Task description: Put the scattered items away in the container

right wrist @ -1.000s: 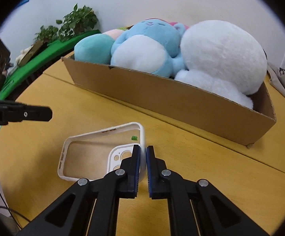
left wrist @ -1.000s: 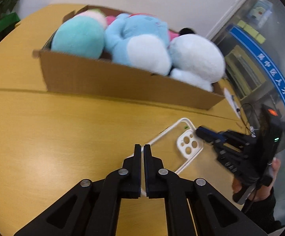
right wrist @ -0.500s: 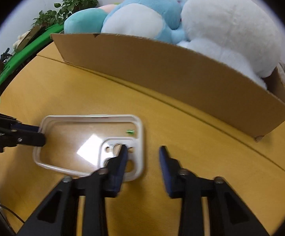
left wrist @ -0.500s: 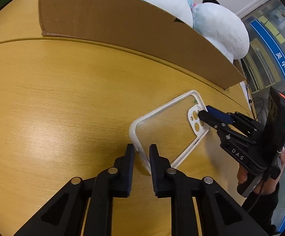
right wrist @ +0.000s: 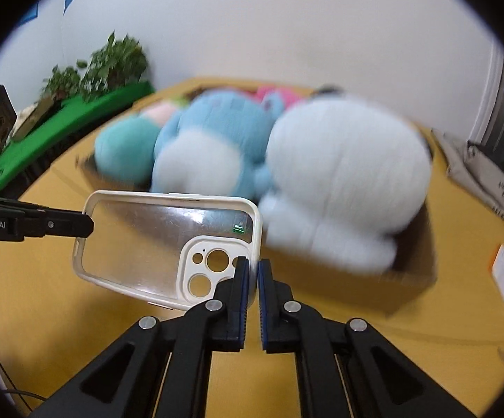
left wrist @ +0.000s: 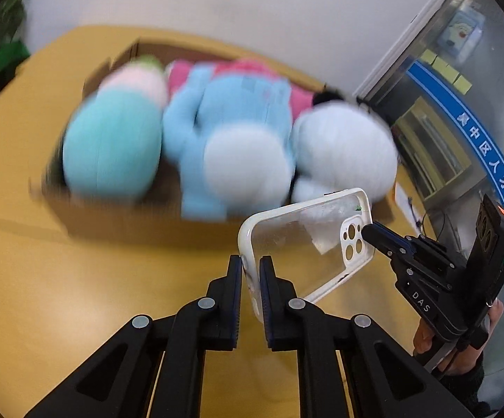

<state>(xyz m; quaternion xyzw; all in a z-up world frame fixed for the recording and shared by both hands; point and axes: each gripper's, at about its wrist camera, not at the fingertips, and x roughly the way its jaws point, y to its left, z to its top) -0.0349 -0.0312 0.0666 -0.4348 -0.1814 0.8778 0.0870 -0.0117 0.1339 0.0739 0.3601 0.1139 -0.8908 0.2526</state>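
The left gripper (left wrist: 250, 271) has its jaws clenched on the rim at one short end of the clear phone case (left wrist: 297, 240), and the right gripper (right wrist: 253, 275) has its jaws clenched on the rim at the camera-cutout end. The case hangs between them, clear of the bench (left wrist: 77, 278). The cardboard box (right wrist: 408, 278), full of plush toys (right wrist: 346, 181), lies at 12 o'clock beyond the case.
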